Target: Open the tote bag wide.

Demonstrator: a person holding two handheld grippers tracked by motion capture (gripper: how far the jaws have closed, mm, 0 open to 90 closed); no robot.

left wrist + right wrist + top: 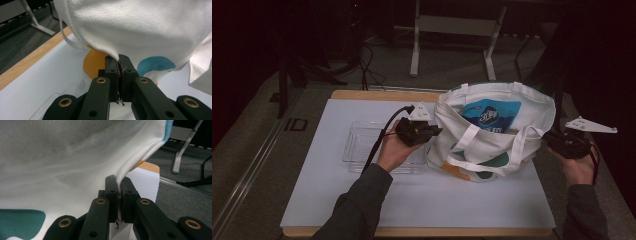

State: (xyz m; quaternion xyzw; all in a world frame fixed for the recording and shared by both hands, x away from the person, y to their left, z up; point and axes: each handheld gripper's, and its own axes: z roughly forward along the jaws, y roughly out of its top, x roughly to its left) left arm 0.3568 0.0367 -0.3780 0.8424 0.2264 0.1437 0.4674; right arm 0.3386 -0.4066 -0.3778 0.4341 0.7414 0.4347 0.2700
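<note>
- Nearest the viewer, at centre-left of the high view, the left hand-held gripper [433,131] has its jaws pressed together on the left edge of the white tote bag [492,131]; its own view shows fabric pinched between them.
- At the right of that view, the right hand-held gripper [548,136] is clamped on the bag's right edge, with cloth caught between its jaws in its own view.
- The bag stands at centre-right of the bench [337,190], its mouth spread wide, a blue packet [490,116] inside.
- Judged step: holding the bag open or getting ready to shift it; the next move likely calls for both hands to travel together so neither pinch slips.
- A clear tray [362,145] sits just left of the bag, limiting leftward room.
- The bag's right side lies near the bench's right edge; the lower part of the bench is bare.
</note>
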